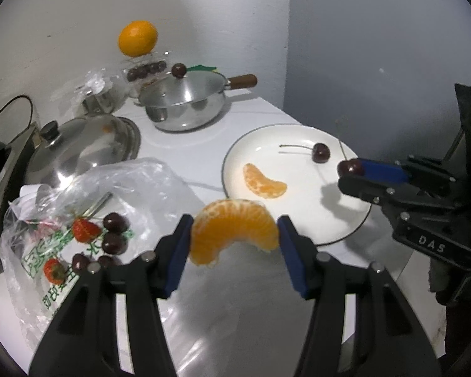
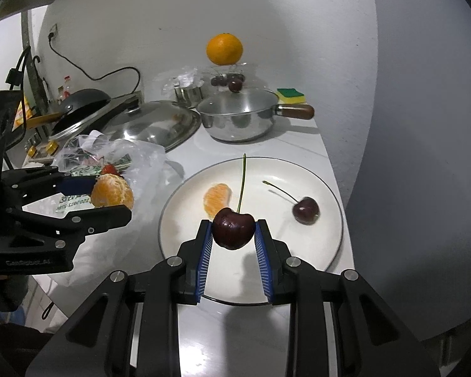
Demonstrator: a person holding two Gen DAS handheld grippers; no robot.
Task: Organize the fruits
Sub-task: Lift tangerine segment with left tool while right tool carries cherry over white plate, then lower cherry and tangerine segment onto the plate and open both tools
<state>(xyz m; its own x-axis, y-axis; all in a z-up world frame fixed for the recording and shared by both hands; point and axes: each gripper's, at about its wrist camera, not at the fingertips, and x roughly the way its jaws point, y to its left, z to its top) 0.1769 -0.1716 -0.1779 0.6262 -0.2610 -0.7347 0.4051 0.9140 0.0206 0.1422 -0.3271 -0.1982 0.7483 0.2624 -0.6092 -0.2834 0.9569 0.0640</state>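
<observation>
My left gripper [image 1: 235, 235] is shut on a peeled chunk of orange segments [image 1: 234, 230], held above the counter just left of the white plate [image 1: 345, 226]. My right gripper [image 2: 233, 235] is shut on a dark cherry [image 2: 233, 227] with a long green stem, hovering over the near side of the plate [image 2: 298, 282]. On the plate lie one orange segment [image 2: 216, 201] and another cherry [image 2: 305, 210] with its stem. In the left wrist view the right gripper [image 1: 351, 172] and its cherry [image 1: 350, 168] hang over the plate's right rim.
A plastic bag [image 1: 78, 220] with strawberries [image 1: 84, 230] and several cherries [image 1: 114, 222] lies left of the plate. Behind stand a lidded steel pan [image 2: 238, 119], a large steel lid [image 2: 154, 125], a whole orange [image 2: 224, 48] atop a clear container, and a sponge [image 2: 291, 95].
</observation>
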